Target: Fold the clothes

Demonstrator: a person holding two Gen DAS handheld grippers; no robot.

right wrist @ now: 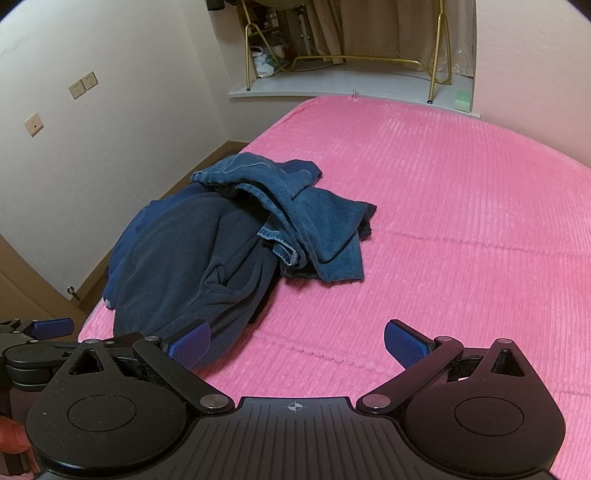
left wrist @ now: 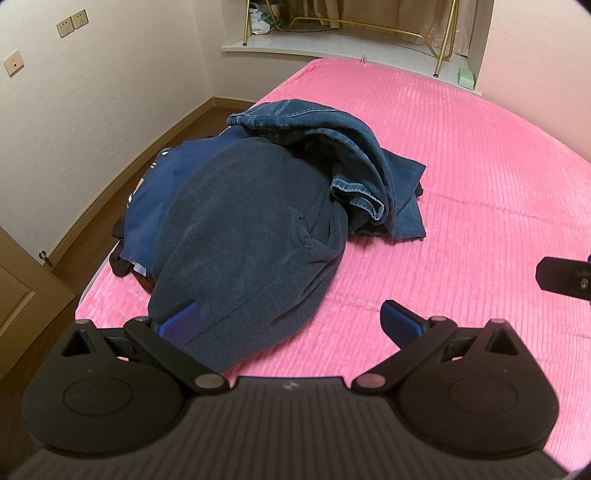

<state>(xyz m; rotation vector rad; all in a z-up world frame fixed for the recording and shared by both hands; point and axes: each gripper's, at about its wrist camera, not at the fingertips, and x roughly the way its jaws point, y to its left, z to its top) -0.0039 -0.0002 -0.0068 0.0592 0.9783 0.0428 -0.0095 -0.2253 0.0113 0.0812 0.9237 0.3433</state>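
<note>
A pile of clothes lies on the left side of a pink bed. A dark navy fleece garment is on top at the near side; it also shows in the right wrist view. Blue jeans lie crumpled behind it, also in the right wrist view. A brighter blue shirt lies at the pile's left. My left gripper is open, hovering over the fleece's near edge. My right gripper is open and empty, over the bed just right of the fleece.
A white wall with sockets and a wooden floor strip run along the bed's left edge. A ledge with a gold metal rack and a green box stands behind the bed. The pink bedspread stretches right.
</note>
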